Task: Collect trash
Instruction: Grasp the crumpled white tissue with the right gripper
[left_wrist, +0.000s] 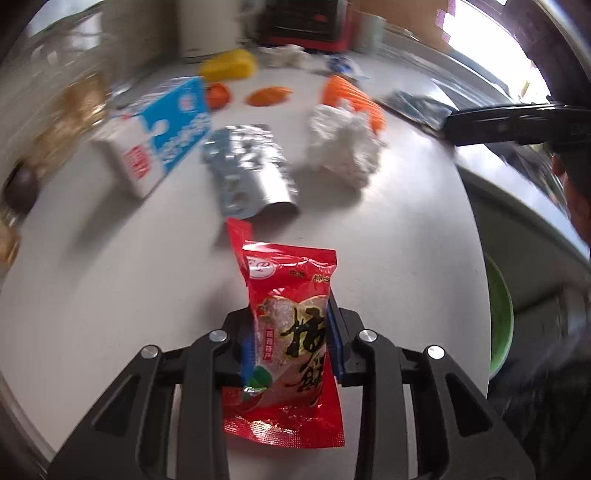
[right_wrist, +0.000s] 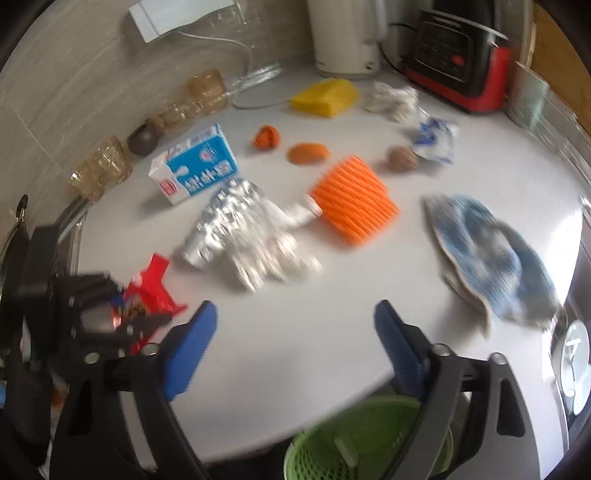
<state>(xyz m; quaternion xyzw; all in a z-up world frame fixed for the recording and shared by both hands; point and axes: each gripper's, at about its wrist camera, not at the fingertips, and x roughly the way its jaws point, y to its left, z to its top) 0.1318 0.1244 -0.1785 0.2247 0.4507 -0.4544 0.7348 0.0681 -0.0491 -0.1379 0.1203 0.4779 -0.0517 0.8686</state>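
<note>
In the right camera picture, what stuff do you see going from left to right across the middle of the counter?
Red snack packet held in the left tongs → blue milk carton → crumpled silver foil → orange ribbed sleeve → blue cloth.

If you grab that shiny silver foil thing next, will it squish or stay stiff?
The silver foil wrapper looks crinkled and flattened, so it would probably crumple under the open right gripper. It seems empty, so likely very light. Its glossy surface might slip between the pads.
</note>
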